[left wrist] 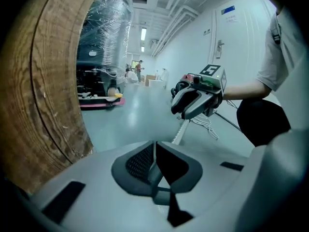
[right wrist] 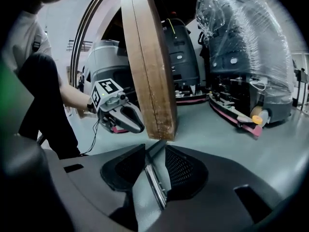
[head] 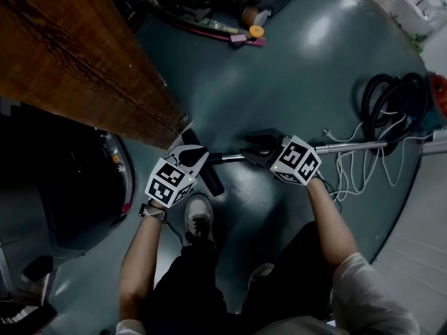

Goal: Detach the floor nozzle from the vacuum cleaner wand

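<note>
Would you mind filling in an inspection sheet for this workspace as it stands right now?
Surface: glossy teal floor.
Job's things: metal wand runs into black floor nozzle, apparently not yet detached.
Clutter: orange roll, cardboard boxes far off.
Grippers: left gripper jaws together, nothing between; right gripper jaws apart astride the wand, pads not pressing.
Cables: white cable loose beside wand; black hose coiled.
Surroundings: wooden board, plastic-wrapped machine.
</note>
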A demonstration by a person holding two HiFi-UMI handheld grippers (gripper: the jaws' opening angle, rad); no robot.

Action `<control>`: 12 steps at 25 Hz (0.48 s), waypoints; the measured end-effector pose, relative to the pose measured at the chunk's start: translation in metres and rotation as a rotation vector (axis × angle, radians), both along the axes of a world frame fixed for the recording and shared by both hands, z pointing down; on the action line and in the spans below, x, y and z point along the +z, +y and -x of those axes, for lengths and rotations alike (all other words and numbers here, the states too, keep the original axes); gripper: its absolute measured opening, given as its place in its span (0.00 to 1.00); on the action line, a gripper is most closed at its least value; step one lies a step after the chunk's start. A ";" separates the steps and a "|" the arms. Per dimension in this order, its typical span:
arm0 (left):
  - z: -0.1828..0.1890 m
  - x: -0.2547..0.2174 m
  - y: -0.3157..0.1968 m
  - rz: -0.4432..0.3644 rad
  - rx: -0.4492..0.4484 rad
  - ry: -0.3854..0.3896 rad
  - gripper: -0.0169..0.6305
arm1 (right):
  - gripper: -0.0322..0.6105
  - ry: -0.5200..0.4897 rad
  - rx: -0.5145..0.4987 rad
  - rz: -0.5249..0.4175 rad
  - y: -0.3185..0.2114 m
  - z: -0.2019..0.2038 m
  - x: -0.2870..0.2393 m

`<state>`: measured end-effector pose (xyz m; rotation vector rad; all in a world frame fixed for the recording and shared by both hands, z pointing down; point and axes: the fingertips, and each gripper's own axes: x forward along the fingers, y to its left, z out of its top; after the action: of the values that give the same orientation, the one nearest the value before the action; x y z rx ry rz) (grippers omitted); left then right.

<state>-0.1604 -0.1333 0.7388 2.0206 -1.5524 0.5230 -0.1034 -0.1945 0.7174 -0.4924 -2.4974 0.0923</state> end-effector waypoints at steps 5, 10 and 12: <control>0.000 0.030 0.001 0.035 0.074 -0.036 0.10 | 0.29 0.088 -0.096 -0.068 0.014 -0.007 0.042; -0.011 0.052 0.008 0.079 0.166 0.009 0.20 | 0.30 0.117 -0.135 -0.064 0.021 -0.007 0.058; -0.012 0.060 0.011 0.105 0.211 -0.015 0.25 | 0.30 0.115 -0.136 -0.077 0.019 -0.002 0.061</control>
<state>-0.1480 -0.1222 0.7989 2.1143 -1.2990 0.6876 -0.1013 -0.1759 0.7781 -0.6055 -2.3393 -0.0282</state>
